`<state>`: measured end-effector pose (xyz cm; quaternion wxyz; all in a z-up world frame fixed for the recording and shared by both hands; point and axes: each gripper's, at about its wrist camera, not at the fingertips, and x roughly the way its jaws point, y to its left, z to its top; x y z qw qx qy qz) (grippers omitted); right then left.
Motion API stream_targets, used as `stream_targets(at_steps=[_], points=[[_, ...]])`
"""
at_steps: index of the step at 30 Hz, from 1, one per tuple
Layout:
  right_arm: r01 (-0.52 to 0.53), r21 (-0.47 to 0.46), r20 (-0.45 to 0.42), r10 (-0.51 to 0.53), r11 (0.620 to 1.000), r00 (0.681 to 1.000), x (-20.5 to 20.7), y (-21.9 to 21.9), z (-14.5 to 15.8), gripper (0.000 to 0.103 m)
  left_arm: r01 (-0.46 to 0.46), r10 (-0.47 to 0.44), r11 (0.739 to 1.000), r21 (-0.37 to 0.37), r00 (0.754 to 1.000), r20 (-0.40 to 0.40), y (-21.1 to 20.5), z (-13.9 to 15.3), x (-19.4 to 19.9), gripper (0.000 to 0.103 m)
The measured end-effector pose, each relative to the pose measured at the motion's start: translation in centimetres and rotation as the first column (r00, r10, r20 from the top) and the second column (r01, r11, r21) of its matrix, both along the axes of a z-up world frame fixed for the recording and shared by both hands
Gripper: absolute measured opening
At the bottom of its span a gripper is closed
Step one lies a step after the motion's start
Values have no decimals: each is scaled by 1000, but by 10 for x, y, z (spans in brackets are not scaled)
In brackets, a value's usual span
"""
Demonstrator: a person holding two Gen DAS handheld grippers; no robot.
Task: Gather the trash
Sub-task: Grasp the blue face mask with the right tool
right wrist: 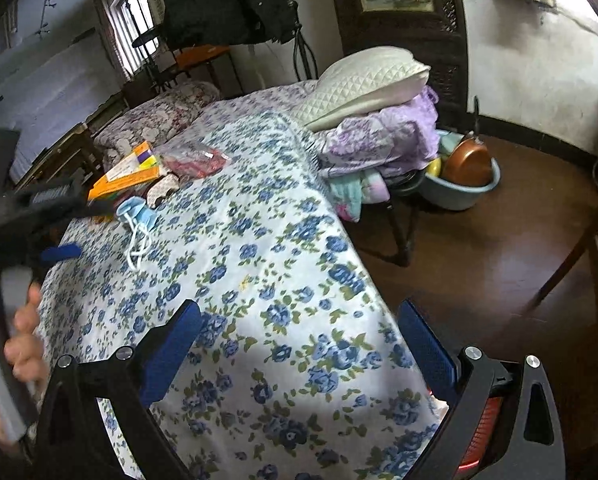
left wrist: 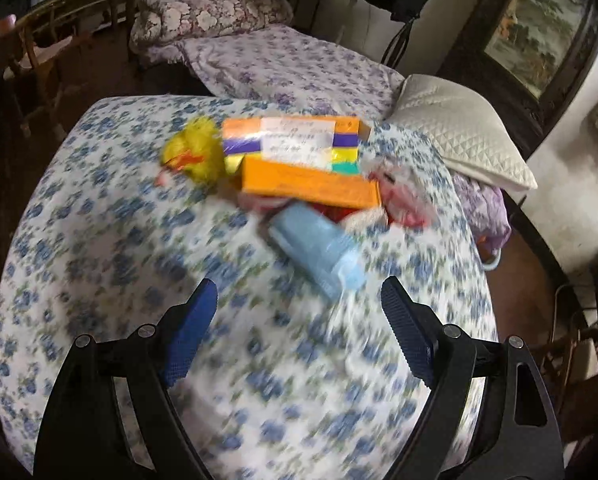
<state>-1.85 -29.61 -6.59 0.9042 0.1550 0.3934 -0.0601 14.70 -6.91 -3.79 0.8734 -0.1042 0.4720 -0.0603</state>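
A light blue face mask (left wrist: pixel 315 248) lies crumpled on the blue-flowered cloth (left wrist: pixel 111 240), just ahead of my left gripper (left wrist: pixel 299 294). That gripper is open, with nothing between its fingers. Behind the mask sit an orange box (left wrist: pixel 307 160), a yellow plush chick (left wrist: pixel 195 152) and a clear plastic bag (left wrist: pixel 403 200) holding something red. The left wrist view is blurred. In the right wrist view the mask (right wrist: pixel 137 208) with its white ear loops lies at the left, near the box (right wrist: pixel 127 176) and the bag (right wrist: pixel 195 162). My right gripper (right wrist: pixel 299 314) is open above the cloth's near corner.
A hand (right wrist: pixel 23 340) holds the left gripper's handle at the left edge, its blue pad (right wrist: pixel 61 252) showing. White pillow (right wrist: pixel 371 76) and purple bedding (right wrist: pixel 379 144) lie beyond. A blue basin (right wrist: pixel 463 196) with a copper pan stands on the dark floor (right wrist: pixel 499 280). Wooden chair (left wrist: pixel 47 40) at the left.
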Motion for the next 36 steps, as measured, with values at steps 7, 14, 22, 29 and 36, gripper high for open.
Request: stream_targets(at_steps=[7, 14, 22, 29, 36], points=[[-6, -38, -2, 6, 999, 1000, 3, 0, -4, 97, -33, 36, 998, 45, 997, -66, -12, -30, 30, 78], [12, -62, 6, -12, 998, 1000, 1, 7, -1, 97, 1, 2, 999, 52, 998, -62, -2, -22, 7, 30], [41, -200, 22, -37, 979, 999, -3, 17, 9, 97, -87, 85, 996, 27, 995, 46, 60, 16, -36, 21], [43, -165, 47, -36, 985, 998, 5, 23, 23, 97, -142, 141, 989, 44, 989, 38, 101, 18, -40, 21], [-113, -176, -9, 113, 978, 994, 60, 67, 28, 97, -190, 185, 980, -57, 980, -77, 125, -6, -30, 24]])
